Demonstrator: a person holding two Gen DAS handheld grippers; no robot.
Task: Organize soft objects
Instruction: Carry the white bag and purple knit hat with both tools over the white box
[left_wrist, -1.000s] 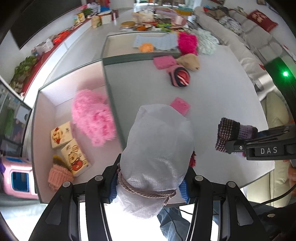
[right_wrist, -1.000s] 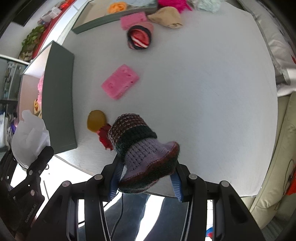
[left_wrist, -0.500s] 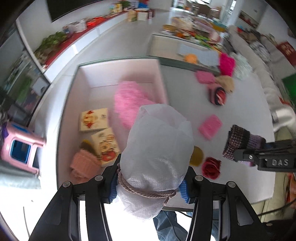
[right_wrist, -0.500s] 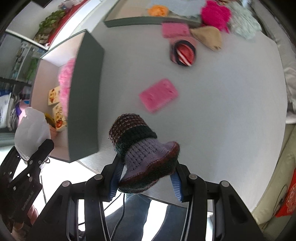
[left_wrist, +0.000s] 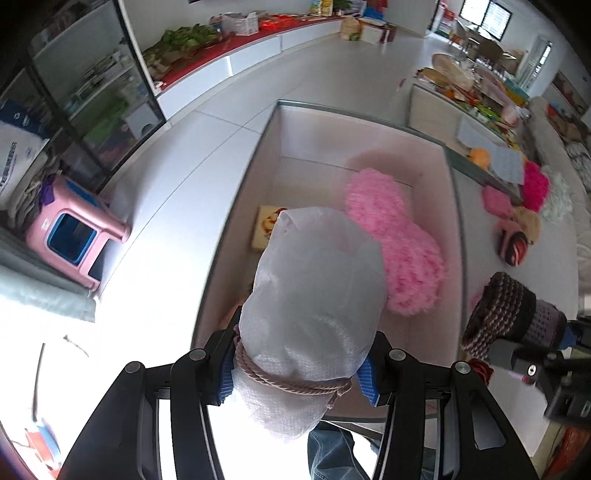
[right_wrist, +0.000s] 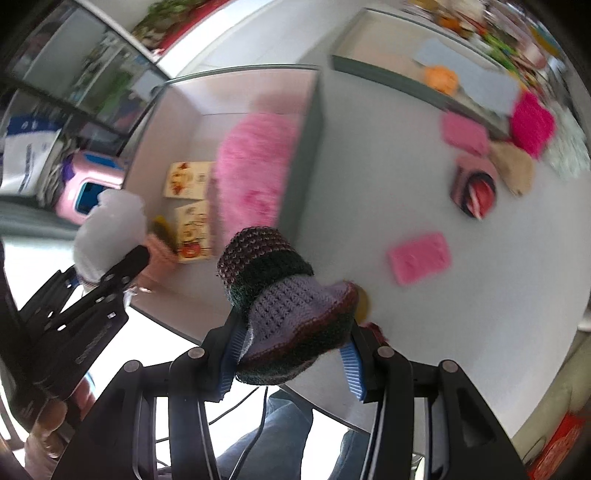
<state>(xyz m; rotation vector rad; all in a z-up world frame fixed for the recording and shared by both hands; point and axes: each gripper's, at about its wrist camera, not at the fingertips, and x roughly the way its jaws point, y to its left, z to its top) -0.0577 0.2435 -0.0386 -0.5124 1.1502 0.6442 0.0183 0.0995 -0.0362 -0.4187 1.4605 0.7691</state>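
the left tool (left_wrist: 301, 369) is closed on a white pouch (left_wrist: 314, 295) tied with a pinkish cord (left_wrist: 288, 380); its blue-padded fingers (left_wrist: 225, 380) press the pouch at the tied neck from both sides, and the pouch's bulk stands up ahead of the tool. directly below and ahead of it is an open box (left_wrist: 258, 177) with pale inner walls. inside, just to the right of the pouch, lies a fluffy pink piece (left_wrist: 395, 251), and a printed yellow card box (left_wrist: 266, 225) peeks out ahead-left of the pouch.

the right tool (right_wrist: 291, 369) is clamped on a knitted hat (right_wrist: 284, 295) banded in maroon, dark green and lavender; the hat's brim sits between the blue pads, and its crown points ahead. in the left wrist view the same hat shows at the far right, beside the box's right wall. ahead-left of the right tool is the box, with the fluffy pink piece against its near wall and two card boxes (right_wrist: 188, 181) next to it. ahead-right, on the grey tabletop (right_wrist: 388, 166), a pink sponge-like block (right_wrist: 419, 256) lies near the tool, and a dark striped hat (right_wrist: 474, 194) lies further off. beyond that, a tan hat (right_wrist: 515, 168), another pink block (right_wrist: 465, 133) and a bright magenta fluffy piece (right_wrist: 532, 123) are bunched together beside a second box (right_wrist: 406, 85). this view is motion-blurred.
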